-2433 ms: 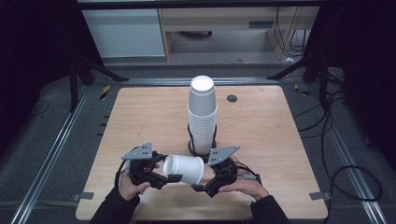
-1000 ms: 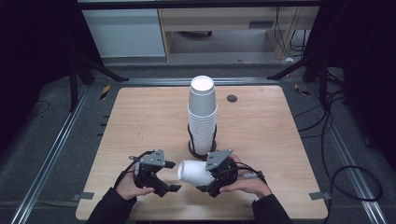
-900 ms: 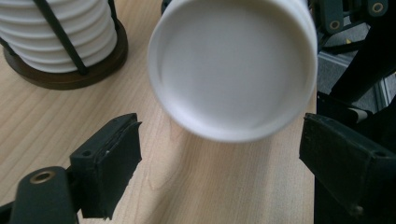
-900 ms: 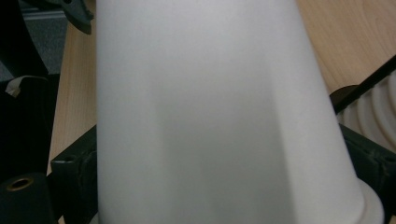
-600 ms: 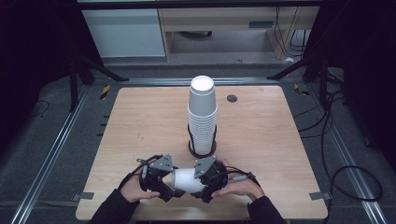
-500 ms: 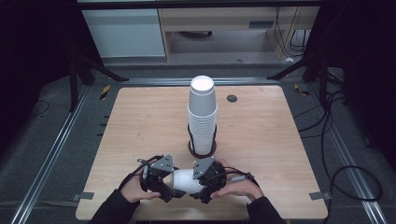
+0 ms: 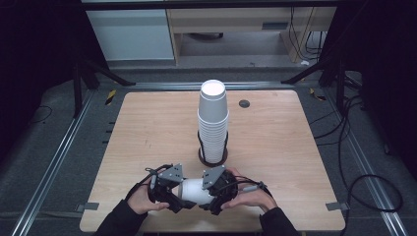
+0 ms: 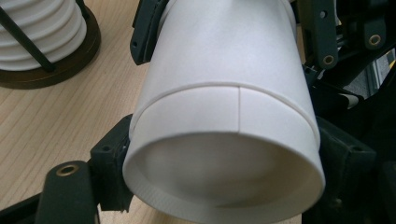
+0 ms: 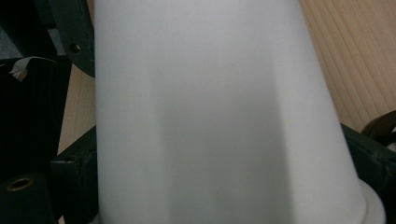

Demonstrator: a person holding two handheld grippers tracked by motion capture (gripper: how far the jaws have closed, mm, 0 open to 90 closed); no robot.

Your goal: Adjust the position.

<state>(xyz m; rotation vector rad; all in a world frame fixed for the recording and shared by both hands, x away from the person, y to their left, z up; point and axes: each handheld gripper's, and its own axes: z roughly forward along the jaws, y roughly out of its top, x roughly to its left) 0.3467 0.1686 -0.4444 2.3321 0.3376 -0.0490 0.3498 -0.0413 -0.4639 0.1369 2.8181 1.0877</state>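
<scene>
A white paper cup (image 7: 194, 191) lies on its side between my two grippers, just above the wooden table (image 7: 295, 147) near its front edge. My left gripper (image 7: 181, 195) is shut on its wide end, with the open mouth (image 8: 224, 186) facing that camera. A thin raised line circles the cup a little back from the mouth; I cannot tell whether it is a second nested cup. My right gripper (image 7: 210, 194) is shut on the other end, its jaws on either side of the white wall (image 9: 210, 116). Hands hold both grippers.
A tall stack of white cups (image 7: 213, 118) stands upside down in a dark ring holder (image 7: 212, 158) at the table's middle, just beyond the grippers; the stack's bottom cups (image 8: 42, 37) are close by. A small black grommet (image 7: 244, 103) sits at the back right.
Both grippers have come closer together and moved towards the front edge. Less of the cup shows between them than before. The stack has not moved.
</scene>
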